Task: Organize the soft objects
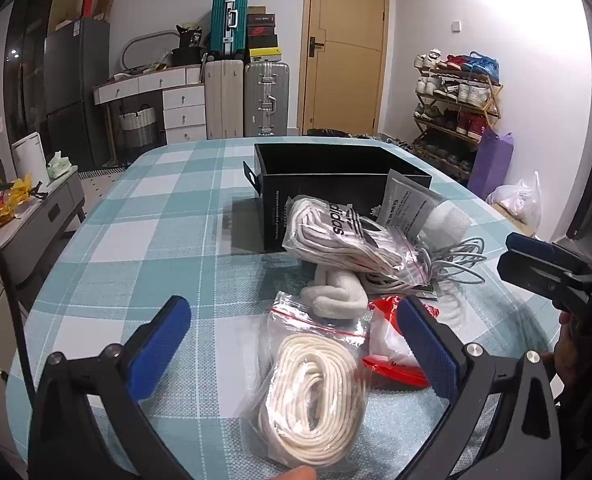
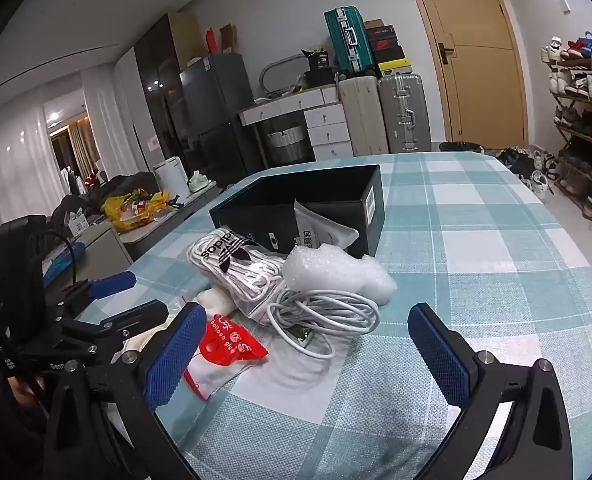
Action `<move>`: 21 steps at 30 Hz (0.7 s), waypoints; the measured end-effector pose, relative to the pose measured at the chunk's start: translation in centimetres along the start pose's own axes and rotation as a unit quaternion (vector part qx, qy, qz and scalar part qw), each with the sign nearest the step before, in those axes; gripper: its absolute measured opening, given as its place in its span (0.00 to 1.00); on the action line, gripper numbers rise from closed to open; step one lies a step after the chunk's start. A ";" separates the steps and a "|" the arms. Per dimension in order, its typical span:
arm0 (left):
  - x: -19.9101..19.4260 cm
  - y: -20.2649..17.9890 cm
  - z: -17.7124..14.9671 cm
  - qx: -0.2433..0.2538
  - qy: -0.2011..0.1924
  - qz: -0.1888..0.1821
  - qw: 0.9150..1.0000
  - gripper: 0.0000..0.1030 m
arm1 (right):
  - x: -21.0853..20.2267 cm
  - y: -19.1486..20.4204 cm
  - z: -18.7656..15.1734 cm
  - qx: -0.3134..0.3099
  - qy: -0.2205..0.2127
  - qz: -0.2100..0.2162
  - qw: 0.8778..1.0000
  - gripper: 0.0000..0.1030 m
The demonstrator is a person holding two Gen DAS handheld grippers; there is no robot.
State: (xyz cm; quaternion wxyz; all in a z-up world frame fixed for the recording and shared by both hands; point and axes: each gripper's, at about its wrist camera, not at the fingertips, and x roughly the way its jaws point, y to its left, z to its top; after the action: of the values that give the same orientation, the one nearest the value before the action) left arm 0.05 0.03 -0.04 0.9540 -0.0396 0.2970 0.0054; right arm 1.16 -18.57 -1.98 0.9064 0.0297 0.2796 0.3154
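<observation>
Left wrist view: a table (image 1: 144,216) under a teal and white check cloth fills the lower scene. At its far middle stands an open black box (image 1: 296,184), apparently empty as far as the rim lets one see. Heaped against the box's near side: a clear bag of white laces (image 1: 335,236) with black branding, a bubble-wrap wad (image 2: 331,268) to its right, a printed sachet (image 1: 407,204) leaning on the box, and a loose coil of white cable (image 2: 327,316) nearer the right side. A small white cloth bundle (image 1: 335,296) lies just near of the laces bag, and a red-topped packet (image 2: 232,340) of balloon glue lies right of it. Nearest of all, a zip bag of cream cord (image 1: 315,392) lies directly ahead of the left gripper (image 1: 296,348), between its blue pads but untouched; its long axis runs near to far, roughly along the fingers. Left gripper jaws stand wide, empty. Right gripper (image 2: 307,356) likewise wide and empty, hovering over bare cloth with the cable coil just beyond it. Judgement: the left hand is the nearer to the cord bag, so a short push forward and down, then a close across the bag's narrow width, looks like the coming move, with the box beyond as the likely destination.
</observation>
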 end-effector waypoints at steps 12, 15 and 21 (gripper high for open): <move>0.2 0.4 0.0 -0.001 -0.001 0.000 1.000 1.00 | -0.4 -0.2 -0.4 0.005 -0.001 0.008 1.000 1.00; 0.3 0.6 0.2 -0.002 -0.001 0.001 1.000 1.00 | 0.1 -0.1 -0.2 0.004 0.003 0.008 1.000 1.00; 0.0 0.5 -0.1 -0.001 -0.002 0.003 1.000 1.00 | 0.1 -0.2 -0.2 0.004 0.004 0.007 1.000 1.00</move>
State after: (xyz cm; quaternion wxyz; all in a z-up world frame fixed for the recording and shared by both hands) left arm -0.04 0.52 -0.18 0.9547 -0.0393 0.2948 0.0088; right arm 1.22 -18.66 -2.22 0.9029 0.0345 0.2839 0.3210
